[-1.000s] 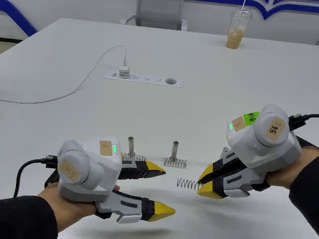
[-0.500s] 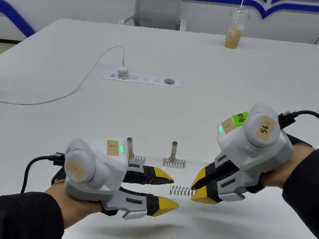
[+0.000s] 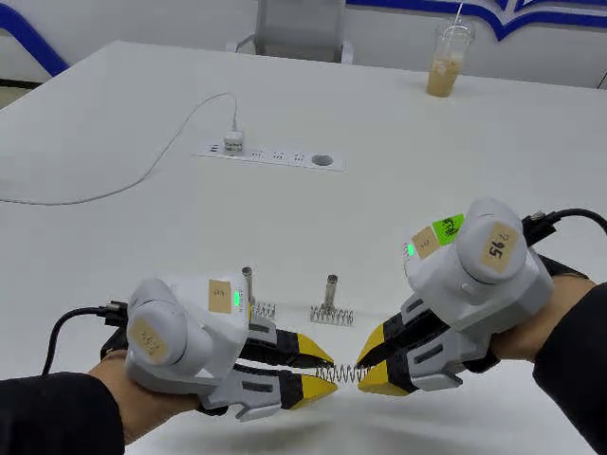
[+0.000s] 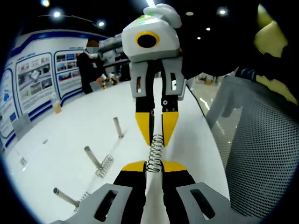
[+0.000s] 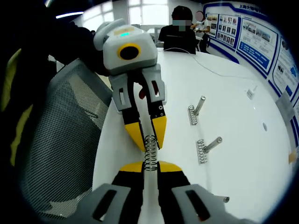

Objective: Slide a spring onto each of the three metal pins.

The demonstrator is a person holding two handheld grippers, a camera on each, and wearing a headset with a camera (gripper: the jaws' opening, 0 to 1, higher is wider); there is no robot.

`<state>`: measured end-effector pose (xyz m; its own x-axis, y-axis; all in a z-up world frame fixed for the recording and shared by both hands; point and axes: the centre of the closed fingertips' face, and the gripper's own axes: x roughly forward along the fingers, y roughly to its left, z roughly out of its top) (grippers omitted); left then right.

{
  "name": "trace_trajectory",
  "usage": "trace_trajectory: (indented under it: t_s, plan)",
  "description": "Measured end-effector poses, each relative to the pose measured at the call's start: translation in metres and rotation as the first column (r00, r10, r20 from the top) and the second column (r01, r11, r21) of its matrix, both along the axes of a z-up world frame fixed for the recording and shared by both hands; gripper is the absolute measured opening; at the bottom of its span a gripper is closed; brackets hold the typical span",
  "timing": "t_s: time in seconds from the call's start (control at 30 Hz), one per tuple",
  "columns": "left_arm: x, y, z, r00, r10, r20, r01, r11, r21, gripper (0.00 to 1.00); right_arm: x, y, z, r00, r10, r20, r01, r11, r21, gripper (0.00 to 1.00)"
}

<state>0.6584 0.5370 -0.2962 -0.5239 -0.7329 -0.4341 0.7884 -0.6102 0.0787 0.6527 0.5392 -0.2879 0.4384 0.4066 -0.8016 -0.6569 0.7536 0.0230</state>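
Observation:
A loose spring (image 3: 343,373) spans the gap between my two grippers, just above the white table (image 3: 142,227). My left gripper (image 3: 318,372) is shut on its left end (image 4: 153,163). The right gripper (image 3: 372,365) is shut on the other end (image 5: 149,158). Two metal pins (image 3: 248,284) (image 3: 331,289) stand upright behind the grippers. Another spring lies at the foot of each (image 3: 264,310) (image 3: 332,315). A third pin (image 4: 118,127) stands with no spring by it, and its tip (image 5: 224,199) appears low in the right gripper view.
A white power strip (image 3: 275,152) with a plugged-in charger (image 3: 233,142) and a cable lies further back on the table. An iced drink cup (image 3: 446,62) stands at the far right. A chair (image 3: 299,24) sits beyond the far edge.
My left gripper moved right and its wide-open jaws closed on the free end of the spring. The right gripper, holding the spring, shifted slightly left and down towards it.

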Motion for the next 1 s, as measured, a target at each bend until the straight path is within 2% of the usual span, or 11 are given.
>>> trace_trajectory:
  t_s: [0.4, 0.8, 1.0]
  plan:
    - [0.001, 0.000, 0.000, 1.000, 0.001, 0.007, -0.001, 1.000, -0.002, 0.11, 0.011, 0.010, 0.020, 0.998, 0.017, 0.060, -0.017, 1.000, -0.011, 0.12]
    - [0.000, -0.001, 0.001, 1.000, 0.000, 0.002, 0.000, 1.000, -0.009, 0.11, 0.018, 0.018, 0.028, 0.995, 0.036, 0.090, -0.034, 0.999, -0.017, 0.12]
    - [0.001, -0.001, 0.002, 1.000, 0.008, -0.012, -0.008, 1.000, -0.008, 0.11, 0.021, 0.019, 0.029, 0.995, 0.034, 0.093, -0.033, 0.999, -0.015, 0.12]
